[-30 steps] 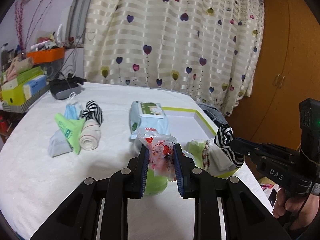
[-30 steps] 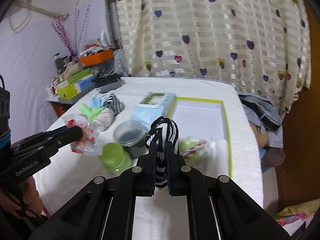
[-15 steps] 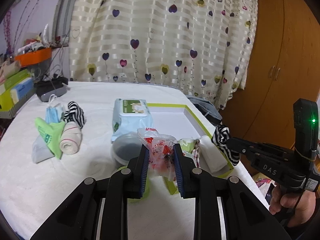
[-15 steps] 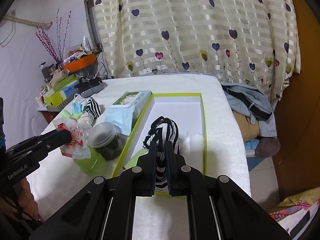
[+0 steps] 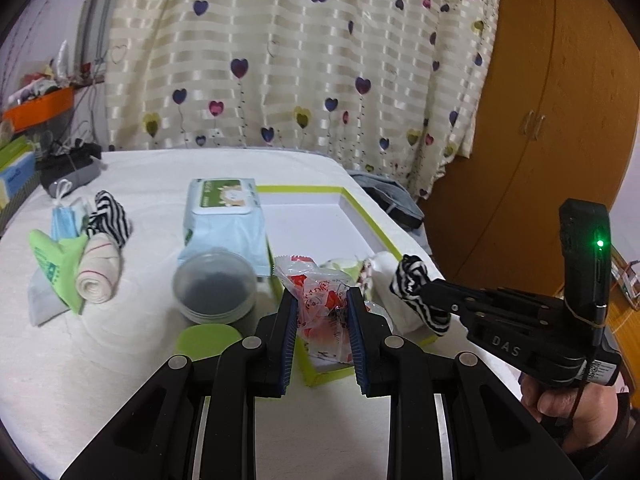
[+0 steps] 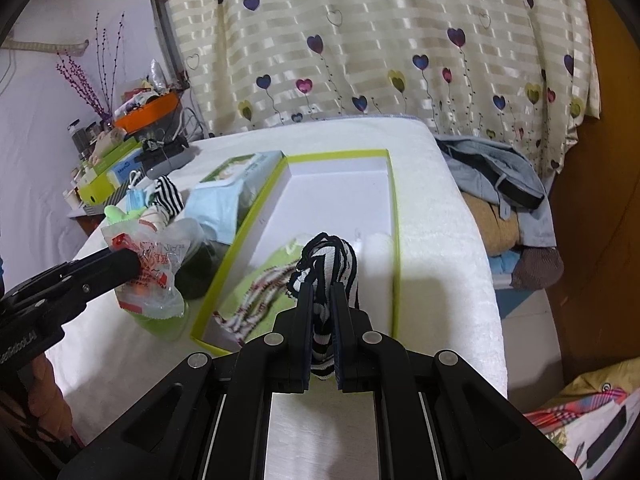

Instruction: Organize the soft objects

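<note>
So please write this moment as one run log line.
left gripper: shut on clear red-print packet | right gripper: shut on striped sock | both over green-rimmed box | nothing released

A cream striped curtain (image 5: 304,60) with coloured hearts covers the back wall. To its right stands a brown wooden wardrobe (image 5: 560,120). On the left, a pale wall (image 6: 36,92) rises behind a crowded shelf (image 6: 120,148) with purple decorative branches (image 6: 92,76).

Even indoor light; soft shadows; fisheye bending, dark corners; slight blur.
</note>
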{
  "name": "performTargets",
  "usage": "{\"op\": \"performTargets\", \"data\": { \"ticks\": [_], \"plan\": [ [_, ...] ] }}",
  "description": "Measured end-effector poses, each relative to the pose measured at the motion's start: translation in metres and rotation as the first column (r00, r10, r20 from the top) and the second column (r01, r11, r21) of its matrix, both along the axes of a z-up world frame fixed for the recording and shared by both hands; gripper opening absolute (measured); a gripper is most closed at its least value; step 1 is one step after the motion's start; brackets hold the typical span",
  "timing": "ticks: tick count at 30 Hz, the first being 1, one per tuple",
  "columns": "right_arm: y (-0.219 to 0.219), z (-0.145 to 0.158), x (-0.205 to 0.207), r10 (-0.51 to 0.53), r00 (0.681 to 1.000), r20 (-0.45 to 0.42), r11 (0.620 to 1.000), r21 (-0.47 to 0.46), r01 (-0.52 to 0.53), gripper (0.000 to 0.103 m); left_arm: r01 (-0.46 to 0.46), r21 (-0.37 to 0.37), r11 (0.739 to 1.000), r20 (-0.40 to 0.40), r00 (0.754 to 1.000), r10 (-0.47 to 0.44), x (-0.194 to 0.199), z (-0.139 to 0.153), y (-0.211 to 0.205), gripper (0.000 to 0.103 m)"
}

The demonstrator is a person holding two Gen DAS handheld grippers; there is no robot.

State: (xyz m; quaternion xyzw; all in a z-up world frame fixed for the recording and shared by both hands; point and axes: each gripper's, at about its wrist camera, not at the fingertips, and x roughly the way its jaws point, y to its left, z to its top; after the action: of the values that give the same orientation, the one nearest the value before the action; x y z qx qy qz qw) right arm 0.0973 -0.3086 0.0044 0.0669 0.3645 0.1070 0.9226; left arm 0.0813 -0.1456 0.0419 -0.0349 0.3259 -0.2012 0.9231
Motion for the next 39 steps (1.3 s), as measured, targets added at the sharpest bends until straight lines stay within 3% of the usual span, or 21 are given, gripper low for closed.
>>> {"op": "performTargets", "data": {
  "ticks": [17, 20, 21, 22, 27, 39],
  "plan": [
    [0.017, -0.030, 0.021, 0.075, 0.993, -0.093, 0.997, 0.030, -0.073, 0.011, -0.016, 0.014, 1.000, -0.017, 1.000, 0.017, 0.011, -0.004, -0.001, 0.023],
    [0.016, -0.026, 0.015, 0.078, 0.995, -0.068, 0.997, 0.018, -0.077, 0.028, -0.013, 0.014, 1.000, -0.026, 1.000, 0.014, 0.014, -0.005, -0.005, 0.023],
    [0.016, -0.025, 0.012, 0.079, 0.995, -0.060, 0.997, 0.018, -0.078, 0.043, -0.010, 0.014, 1.000, -0.029, 1.000, 0.010, 0.015, -0.006, -0.006, 0.023],
    [0.016, -0.024, 0.011, 0.080, 0.995, -0.057, 0.997, 0.017, -0.079, 0.051, -0.007, 0.018, 1.000, -0.024, 1.000, 0.007, 0.016, -0.005, -0.007, 0.023],
    [0.009, -0.014, 0.004, 0.064, 0.998, -0.007, 0.998, 0.029, -0.064, 0.051, -0.014, 0.025, 1.000, -0.017, 1.000, 0.014, 0.027, -0.002, -0.015, 0.023],
    [-0.021, -0.016, 0.013, 0.023, 1.000, 0.003, 0.998, 0.061, -0.023, 0.051, -0.009, 0.067, 0.998, -0.058, 0.998, 0.013, 0.074, -0.015, -0.052, 0.023]
  ]
}}
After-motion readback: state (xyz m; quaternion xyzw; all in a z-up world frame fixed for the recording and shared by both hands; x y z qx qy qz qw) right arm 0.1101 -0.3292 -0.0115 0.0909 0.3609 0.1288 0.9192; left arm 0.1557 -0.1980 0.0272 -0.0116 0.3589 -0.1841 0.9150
